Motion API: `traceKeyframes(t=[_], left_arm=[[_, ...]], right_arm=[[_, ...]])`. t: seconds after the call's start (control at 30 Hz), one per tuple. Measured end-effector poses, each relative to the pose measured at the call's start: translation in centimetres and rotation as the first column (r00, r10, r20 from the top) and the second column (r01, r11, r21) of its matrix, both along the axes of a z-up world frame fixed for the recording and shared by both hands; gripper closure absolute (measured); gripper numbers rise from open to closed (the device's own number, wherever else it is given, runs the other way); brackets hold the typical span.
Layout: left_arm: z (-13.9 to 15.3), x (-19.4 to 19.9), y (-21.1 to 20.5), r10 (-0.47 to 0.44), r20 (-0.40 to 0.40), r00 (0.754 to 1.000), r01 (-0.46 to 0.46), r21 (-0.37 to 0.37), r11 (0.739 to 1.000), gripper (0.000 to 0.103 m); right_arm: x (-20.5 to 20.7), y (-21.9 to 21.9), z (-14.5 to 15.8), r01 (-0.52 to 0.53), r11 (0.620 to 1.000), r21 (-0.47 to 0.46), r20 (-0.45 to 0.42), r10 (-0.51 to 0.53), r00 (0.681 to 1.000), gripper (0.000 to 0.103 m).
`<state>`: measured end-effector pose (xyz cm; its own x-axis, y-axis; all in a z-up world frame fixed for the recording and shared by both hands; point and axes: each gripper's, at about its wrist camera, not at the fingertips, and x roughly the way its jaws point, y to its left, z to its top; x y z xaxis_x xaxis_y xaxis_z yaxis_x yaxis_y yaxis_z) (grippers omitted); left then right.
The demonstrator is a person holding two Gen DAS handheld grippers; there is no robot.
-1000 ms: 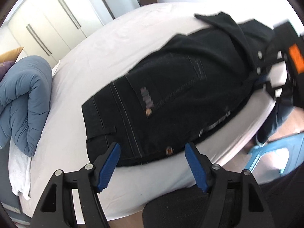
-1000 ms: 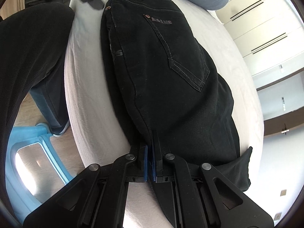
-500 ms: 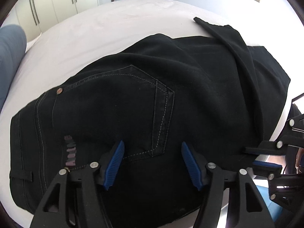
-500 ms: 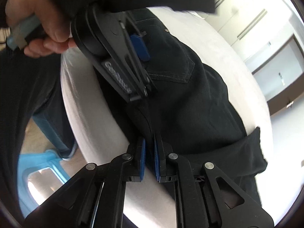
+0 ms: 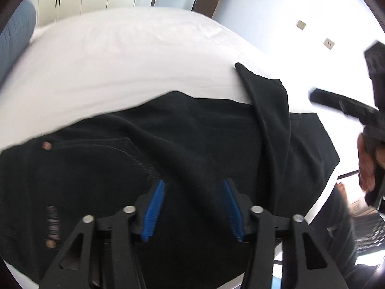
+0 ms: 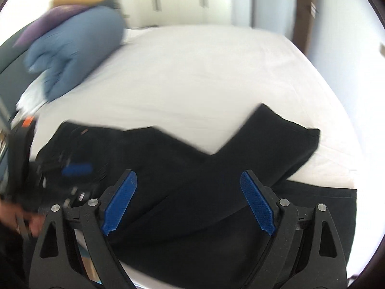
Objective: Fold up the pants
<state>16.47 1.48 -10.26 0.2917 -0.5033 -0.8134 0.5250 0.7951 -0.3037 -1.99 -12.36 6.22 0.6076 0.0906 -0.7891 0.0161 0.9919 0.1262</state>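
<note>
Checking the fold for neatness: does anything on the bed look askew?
Yes. One leg end of the black pants lies slanted across the rest, its corner poking onto the white sheet instead of lining up with the layer beneath.

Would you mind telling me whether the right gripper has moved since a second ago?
Yes. The right gripper, its jaws opening and empty, has let go of the pants near the bed edge and lifted away above them.
</note>
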Motion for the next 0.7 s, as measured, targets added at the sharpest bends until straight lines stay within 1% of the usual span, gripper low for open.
traceKeyframes(t=[0.03,0.1,0.13,0.17,0.2,0.23,0.27,0.3,0.37,0.4,0.47,0.5,0.6,0.63,0.67,0.7], left_arm=[[-0.7,0.3,-0.1,-0.001,-0.027,1.000,0.001,-0.002,1.000,0.068],[-3.1,0.1,-0.2,0.009,-0.075,0.997,-0.007,0.017,1.000,0.073],[-3.4,-0.6,-0.1,0.014,-0.077,0.997,-0.013,0.011,1.000,0.073],[-3.6,-0.7,0.2,0.026,-0.082,0.996,-0.027,-0.011,1.000,0.073],[-3.8,-0.6,0.6,0.045,-0.097,0.994,-0.048,-0.035,0.998,0.075],[-4.1,-0.3,0.7,0.060,-0.108,0.992,-0.065,-0.044,0.997,0.085],[-4.4,-0.2,1.2,0.086,-0.118,0.989,-0.092,-0.048,0.995,0.088],[-4.7,-0.1,1.6,0.103,-0.128,0.986,-0.111,-0.060,0.992,0.093],[-5.1,0.0,1.9,0.114,-0.147,0.983,-0.129,-0.092,0.987,0.094],[-5.2,-0.2,1.9,0.116,-0.146,0.982,-0.130,-0.094,0.987,0.095],[-5.2,-0.2,1.1,0.114,-0.128,0.985,-0.124,-0.073,0.990,0.095],[-5.1,-0.3,0.7,0.112,-0.117,0.987,-0.120,-0.060,0.991,0.095],[-5.0,-0.4,0.5,0.114,-0.112,0.987,-0.121,-0.058,0.991,0.095],[-5.0,-0.4,0.5,0.116,-0.115,0.987,-0.124,-0.063,0.990,0.094],[-5.0,-0.4,0.5,0.118,-0.117,0.986,-0.127,-0.066,0.990,0.094],[-5.0,-0.5,0.5,0.120,-0.114,0.986,-0.128,-0.065,0.990,0.094]], right_arm=[[2.0,-1.7,0.0,0.042,0.999,0.012,-0.029,-0.042,0.999,0.014],[5.3,-4.2,0.0,0.109,0.994,0.009,-0.058,-0.108,0.992,0.014],[7.7,-5.7,-0.4,0.155,0.988,-0.011,-0.095,-0.156,0.983,0.014],[9.8,-6.9,-1.0,0.191,0.981,-0.025,-0.140,-0.193,0.971,0.014],[11.3,-8.0,-1.6,0.216,0.976,-0.019,-0.172,-0.216,0.961,0.014],[13.6,-9.3,-2.7,0.251,0.968,-0.003,-0.220,-0.246,0.944,0.014],[15.0,-10.1,-3.6,0.276,0.961,-0.002,-0.251,-0.268,0.930,0.015],[16.0,-10.4,-4.5,0.299,0.954,-0.024,-0.278,-0.294,0.914,0.015],[18.7,-11.2,-6.4,0.335,0.938,-0.093,-0.321,-0.347,0.881,0.015],[19.3,-10.9,-7.1,0.336,0.935,-0.111,-0.328,-0.354,0.876,0.015],[20.8,-10.3,-8.6,0.326,0.930,-0.167,-0.350,-0.365,0.863,0.015],[21.7,-10.3,-9.6,0.316,0.927,-0.202,-0.376,-0.372,0.849,0.015],[22.2,-10.0,-12.0,0.308,0.910,-0.278,-0.414,-0.402,0.816,0.016],[22.4,-10.1,-12.5,0.309,0.908,-0.284,-0.415,-0.407,0.814,0.019],[22.5,-10.4,-12.8,0.316,0.911,-0.265,-0.408,-0.403,0.819,0.034],[22.6,-10.5,-12.9,0.321,0.914,-0.249,-0.407,-0.400,0.821,0.043]])
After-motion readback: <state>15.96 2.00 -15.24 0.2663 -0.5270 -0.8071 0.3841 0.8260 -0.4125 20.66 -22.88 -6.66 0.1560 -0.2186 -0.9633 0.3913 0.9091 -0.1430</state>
